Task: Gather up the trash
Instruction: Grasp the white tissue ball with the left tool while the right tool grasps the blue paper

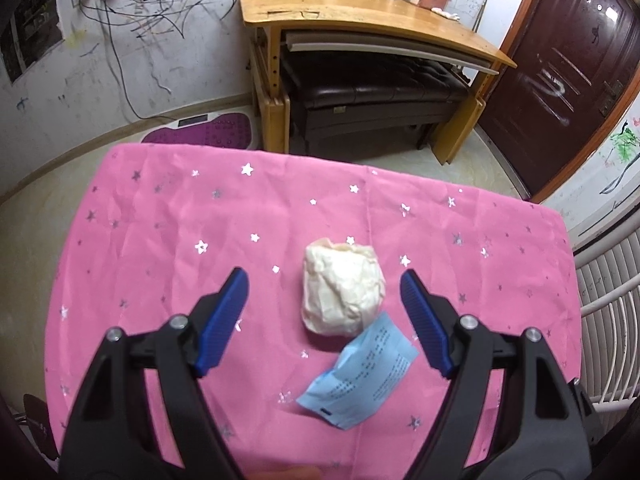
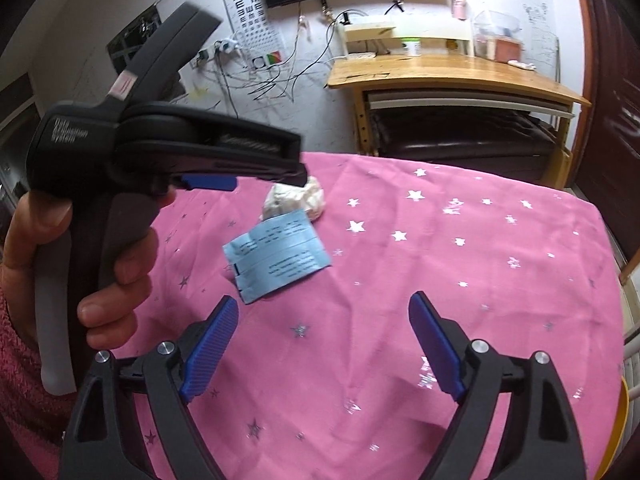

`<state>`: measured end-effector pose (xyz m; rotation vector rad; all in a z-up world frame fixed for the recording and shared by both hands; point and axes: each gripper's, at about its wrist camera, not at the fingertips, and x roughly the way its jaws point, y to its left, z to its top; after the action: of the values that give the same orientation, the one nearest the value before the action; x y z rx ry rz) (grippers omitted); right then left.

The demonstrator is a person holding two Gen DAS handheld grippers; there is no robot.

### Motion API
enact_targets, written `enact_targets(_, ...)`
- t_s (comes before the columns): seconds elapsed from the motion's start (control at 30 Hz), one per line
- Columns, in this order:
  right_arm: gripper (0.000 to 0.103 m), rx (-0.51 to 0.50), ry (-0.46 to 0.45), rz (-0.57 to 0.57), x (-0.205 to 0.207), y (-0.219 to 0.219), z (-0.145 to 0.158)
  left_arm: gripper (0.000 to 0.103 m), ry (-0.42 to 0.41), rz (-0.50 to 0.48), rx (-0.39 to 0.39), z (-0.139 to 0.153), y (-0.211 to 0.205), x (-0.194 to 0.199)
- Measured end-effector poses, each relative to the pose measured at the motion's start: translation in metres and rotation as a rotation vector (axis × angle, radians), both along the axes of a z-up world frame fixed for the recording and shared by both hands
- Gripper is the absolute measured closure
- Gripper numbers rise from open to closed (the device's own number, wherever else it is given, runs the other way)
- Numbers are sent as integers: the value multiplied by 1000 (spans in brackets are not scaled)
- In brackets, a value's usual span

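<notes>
The left gripper (image 1: 325, 280) is hovering with jaws spread, the crumpled white wad (image 1: 343, 290) lying between them untouched (a blue slip (image 1: 358, 372) just nearer). The right gripper (image 2: 323, 308) is gaping over bare pink cloth (image 2: 440, 248).

Left tool (image 2: 240, 180) hides part of paper ball (image 2: 308, 198); print on blue slip (image 2: 280, 264) illegible.

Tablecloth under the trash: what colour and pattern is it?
Pink tablecloth scattered with small silver stars; clearest in the left wrist view.
</notes>
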<state>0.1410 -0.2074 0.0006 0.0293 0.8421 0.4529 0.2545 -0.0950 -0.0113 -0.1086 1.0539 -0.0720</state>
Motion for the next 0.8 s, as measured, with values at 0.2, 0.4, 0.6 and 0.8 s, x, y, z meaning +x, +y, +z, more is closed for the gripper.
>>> enact_targets(0.2,21,-5,8,16,11,11,-2,29,12,-26,26,-7,-6,11)
enact_targets(0.4,20,-16,22,17,21,14,-5,56,48,-55,1,-18,-11,18)
enact_targets(0.6,20,-39,24,38,30,26,-5,58,31,-66,10,-17,-9,15)
enact_targets(0.8,20,-66,43,81,41,46,-9,58,-7,-45,7,-4,8,9)
